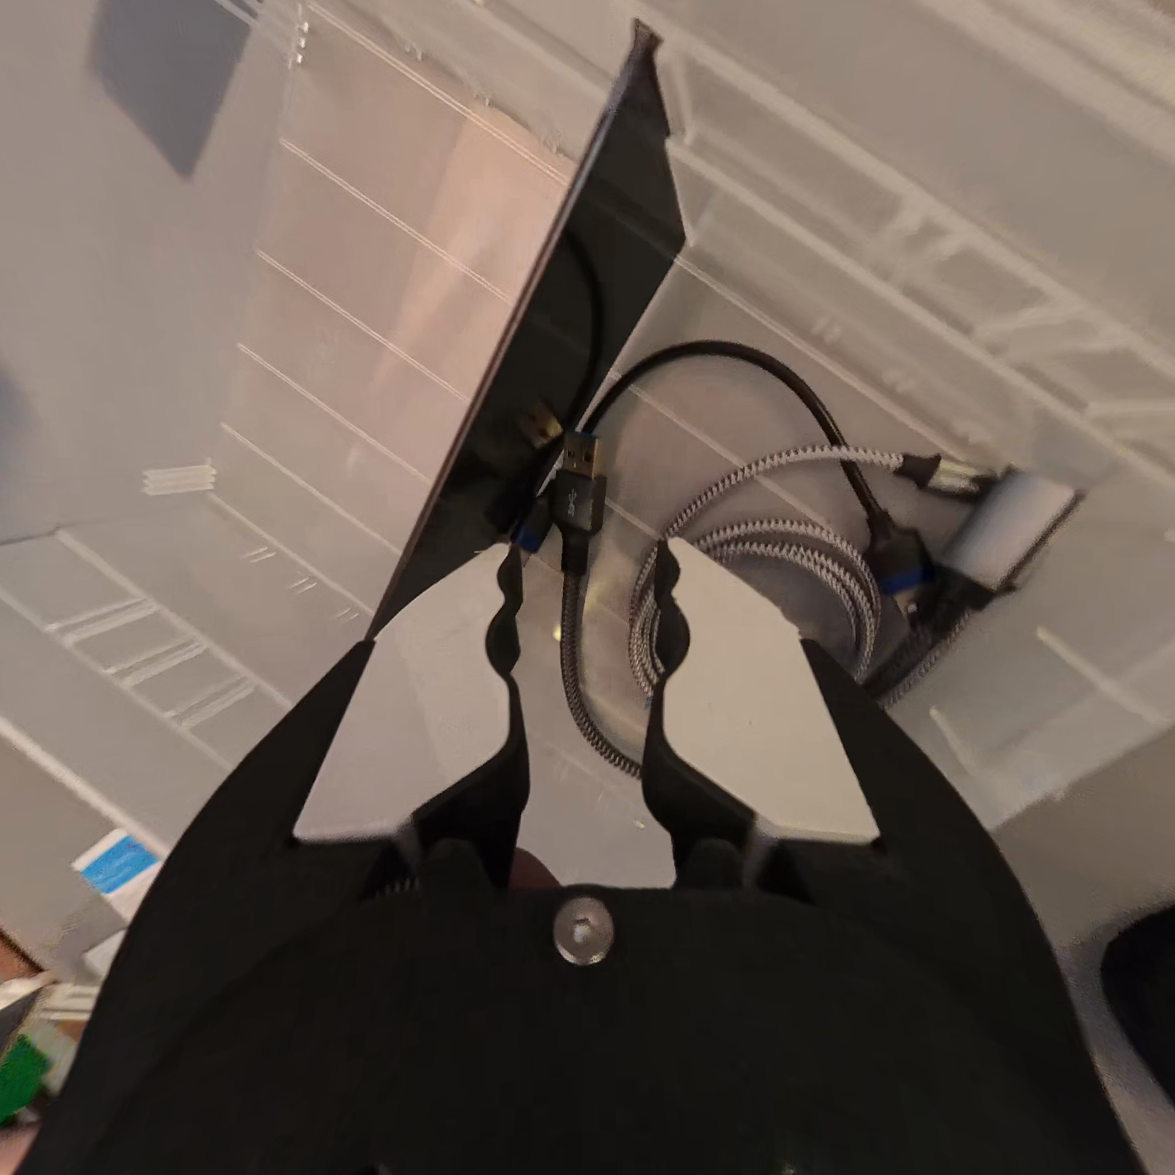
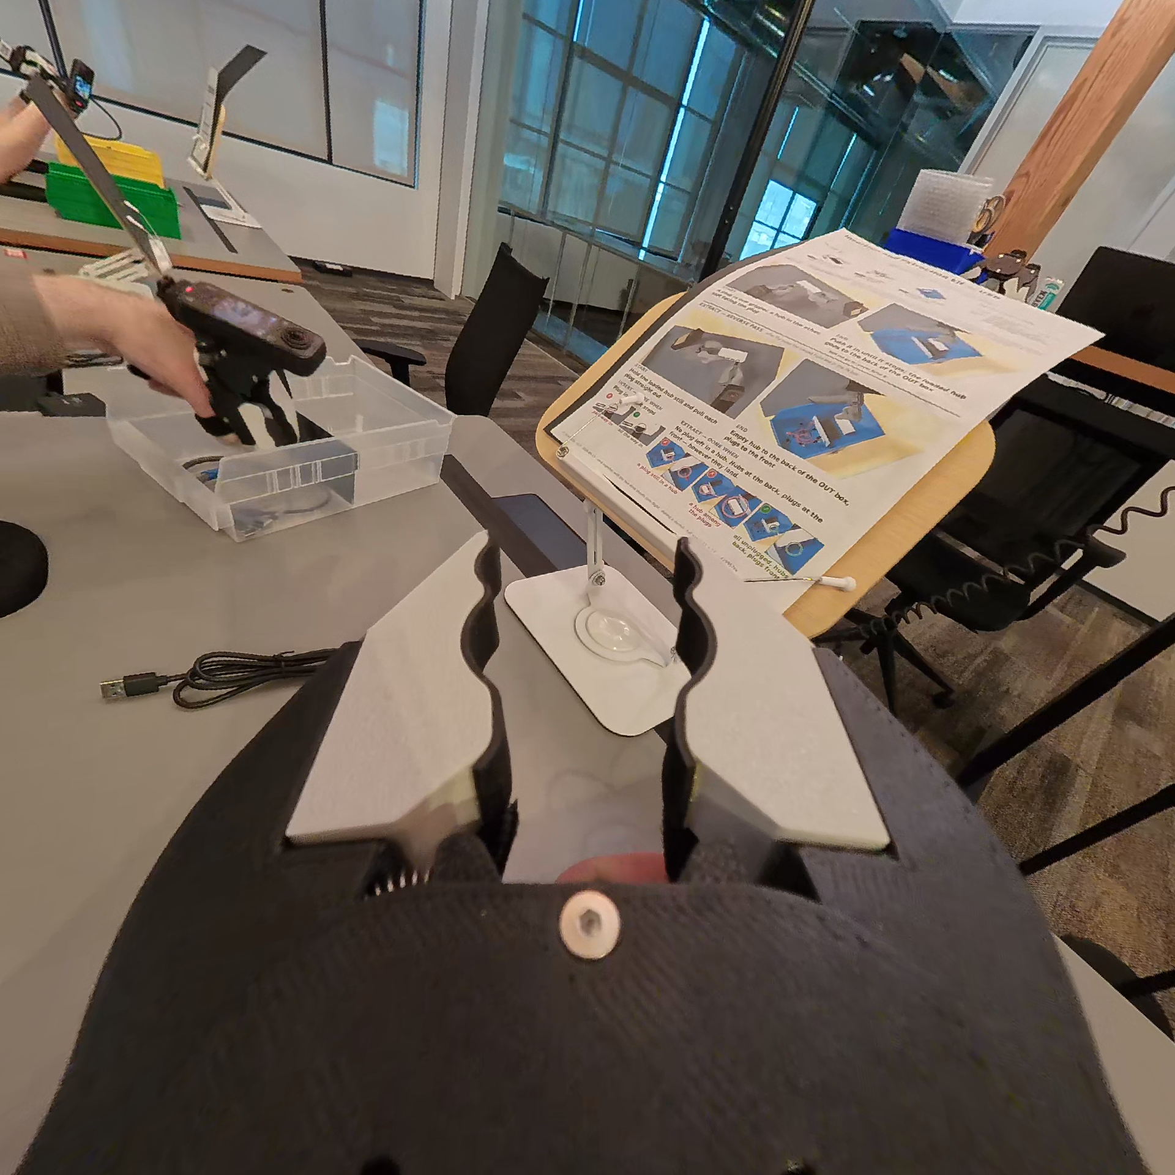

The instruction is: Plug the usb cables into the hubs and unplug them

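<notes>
In the left wrist view my left gripper (image 1: 588,553) is open inside a clear plastic bin (image 1: 890,254), just above a grey USB plug (image 1: 575,489) on a braided cable (image 1: 731,572). The cable lies coiled to the right, next to a white hub (image 1: 1004,534) with a plug in it and a thin black cable (image 1: 731,350). A dark divider (image 1: 572,318) stands at the left of the plug. In the right wrist view my right gripper (image 2: 582,566) is open and empty above the grey table (image 2: 159,795). The left gripper (image 2: 251,419) shows there, reaching into the bin (image 2: 286,470).
A black USB cable (image 2: 222,677) lies loose on the table left of my right gripper. A stand with a white base (image 2: 572,642) holds an instruction sheet (image 2: 826,394) ahead. Black chairs (image 2: 502,330) stand beyond the table edge. Green and yellow bins (image 2: 108,191) sit far left. Across from one pair of fingers to the other is roughly 55 centimetres.
</notes>
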The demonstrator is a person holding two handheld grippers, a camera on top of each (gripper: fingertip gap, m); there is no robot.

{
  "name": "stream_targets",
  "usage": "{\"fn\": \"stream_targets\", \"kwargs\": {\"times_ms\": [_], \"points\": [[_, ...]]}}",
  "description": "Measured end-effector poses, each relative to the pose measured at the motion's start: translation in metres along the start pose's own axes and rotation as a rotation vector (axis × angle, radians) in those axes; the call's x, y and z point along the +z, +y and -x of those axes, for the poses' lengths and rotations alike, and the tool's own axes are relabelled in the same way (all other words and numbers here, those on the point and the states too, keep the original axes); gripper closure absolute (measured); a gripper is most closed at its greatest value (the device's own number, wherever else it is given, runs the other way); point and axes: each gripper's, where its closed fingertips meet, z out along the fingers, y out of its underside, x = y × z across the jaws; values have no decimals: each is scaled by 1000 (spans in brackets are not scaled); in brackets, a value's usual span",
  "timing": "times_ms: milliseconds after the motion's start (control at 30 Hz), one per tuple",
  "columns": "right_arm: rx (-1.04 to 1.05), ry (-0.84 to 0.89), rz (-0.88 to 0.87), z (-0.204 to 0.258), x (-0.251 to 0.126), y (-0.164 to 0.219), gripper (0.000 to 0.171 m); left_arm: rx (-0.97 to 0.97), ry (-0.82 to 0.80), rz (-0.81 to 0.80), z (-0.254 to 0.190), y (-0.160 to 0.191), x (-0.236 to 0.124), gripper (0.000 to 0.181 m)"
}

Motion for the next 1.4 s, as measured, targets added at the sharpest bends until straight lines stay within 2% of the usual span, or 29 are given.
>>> {"fn": "stream_targets", "kwargs": {"times_ms": [167,300,500,700,1033,1400], "points": [[8,10,-8,-5,-3,0,118,-56,-19,24,1,3,22,140],[8,11,-8,-6,-3,0,118,-111,-24,-29,5,-2,29,163],[6,13,-13,-6,-5,-2,118,-82,-100,-90,10,-2,19,164],[1,6,-14,-3,-4,-3,118,-49,-173,-246,17,-9,-32,165],[-12,-5,-32,4,-6,-12,119,-56,-404,-591,41,-21,-164,165],[-17,-5,-58,5,-12,-21,118,-11,-611,-721,59,-46,-263,165]]}}
